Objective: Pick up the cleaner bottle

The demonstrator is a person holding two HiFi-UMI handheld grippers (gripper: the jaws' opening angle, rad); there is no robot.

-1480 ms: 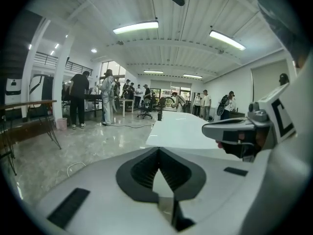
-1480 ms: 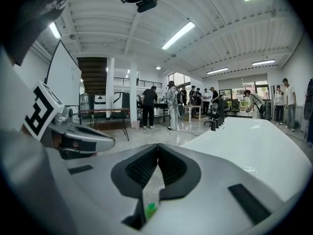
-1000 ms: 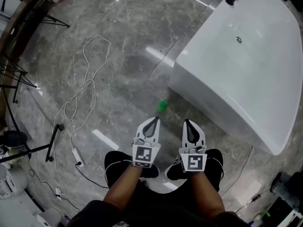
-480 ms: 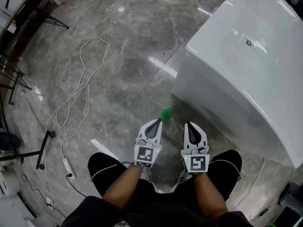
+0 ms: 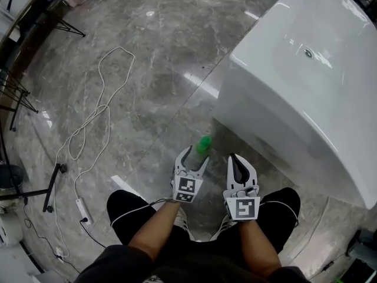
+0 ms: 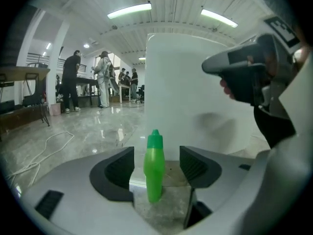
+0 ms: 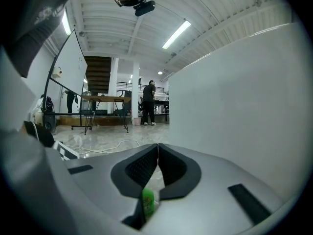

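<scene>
we are holding both grippers out just past our bent knees. our right gripper [image 5: 234, 158] is carrying nothing, its jaws pressed together. our left gripper [image 5: 197, 156] is doing the work: its jaws have just been opening and are standing spread, with the bottle [image 6: 154, 166] sitting between them and a gap showing on each side, so nothing is pinching it yet. we are judging the task as barely begun: the approach is looking done, while the closing on the bottle and the lift are both waiting. the bottle is standing on the floor [image 5: 147, 81] right at the left jaws, near the foot of the white tub [image 5: 306, 105]. it is standing upright, its long axis running vertical, its green cap pointing straight up and its base resting flat. farther out, a pale cable [image 5: 97, 122] is lying looped across the floor, well apart from all this.
</scene>
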